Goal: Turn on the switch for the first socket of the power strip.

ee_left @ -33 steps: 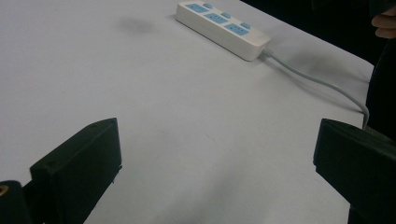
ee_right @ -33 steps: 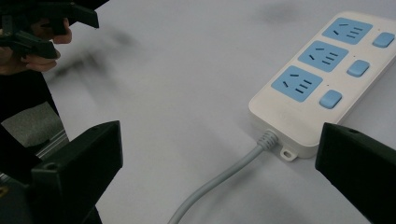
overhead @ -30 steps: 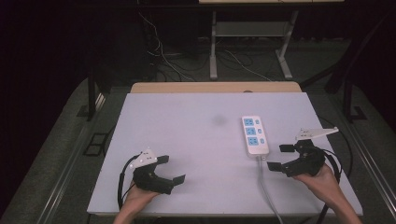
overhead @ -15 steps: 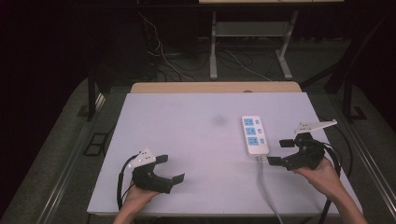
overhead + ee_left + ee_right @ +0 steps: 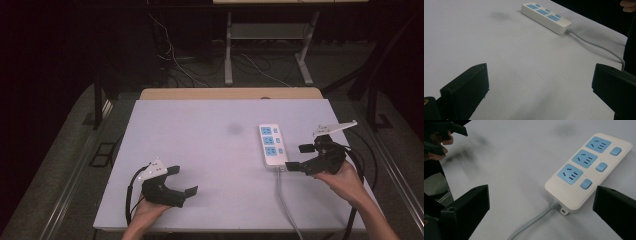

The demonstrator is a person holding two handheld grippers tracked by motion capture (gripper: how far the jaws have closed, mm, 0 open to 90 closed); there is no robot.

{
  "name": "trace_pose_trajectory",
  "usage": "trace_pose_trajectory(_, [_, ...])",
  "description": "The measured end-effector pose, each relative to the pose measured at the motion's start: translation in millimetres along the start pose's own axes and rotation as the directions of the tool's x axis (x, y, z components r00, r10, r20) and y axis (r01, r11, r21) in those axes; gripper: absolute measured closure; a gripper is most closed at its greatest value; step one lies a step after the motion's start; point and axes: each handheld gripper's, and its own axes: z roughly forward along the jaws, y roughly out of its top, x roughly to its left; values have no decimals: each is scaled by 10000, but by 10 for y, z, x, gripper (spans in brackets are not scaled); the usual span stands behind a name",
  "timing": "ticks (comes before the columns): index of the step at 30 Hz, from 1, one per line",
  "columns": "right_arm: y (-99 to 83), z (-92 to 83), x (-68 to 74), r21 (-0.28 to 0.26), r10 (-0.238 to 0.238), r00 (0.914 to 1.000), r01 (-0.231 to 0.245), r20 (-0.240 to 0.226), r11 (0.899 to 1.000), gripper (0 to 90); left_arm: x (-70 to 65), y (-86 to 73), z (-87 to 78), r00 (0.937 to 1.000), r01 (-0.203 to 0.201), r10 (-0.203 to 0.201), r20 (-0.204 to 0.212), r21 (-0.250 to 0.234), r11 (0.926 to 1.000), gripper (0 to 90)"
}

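Note:
A white power strip (image 5: 270, 146) with three blue sockets and blue switches lies on the right half of the white table (image 5: 210, 135); its grey cable (image 5: 285, 200) runs toward the front edge. My right gripper (image 5: 299, 157) hovers open just right of the strip's cable end, jaws pointing left. In the right gripper view the power strip (image 5: 586, 170) lies between and beyond the wide jaws. My left gripper (image 5: 182, 181) stands open near the front left with nothing between its jaws. In the left gripper view the power strip (image 5: 545, 17) lies far ahead, its cable (image 5: 596, 46) trailing right.
A faint dark smudge (image 5: 234, 128) marks the table's middle. A wooden board (image 5: 230, 93) borders the far edge. Behind it stand metal table legs (image 5: 228, 50) and loose cables (image 5: 175, 65) on the dark floor.
My right gripper has moved up and slightly left, closer to the power strip's cable end. The left gripper has hardly moved.

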Motion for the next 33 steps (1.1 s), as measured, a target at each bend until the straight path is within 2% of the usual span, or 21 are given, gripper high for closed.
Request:
trace_pose_trajectory(19, [227,96,-98,476,-71,9999,67,86,9988,3,0,-3,-3,10000,16,-16,-14,-3,10000,0])
trace_pose_trajectory(33, [268,177,-227,582,340,9990,-356,293,9977,3,2,-5,5,10000,1,-1,-2,34,10000,0])
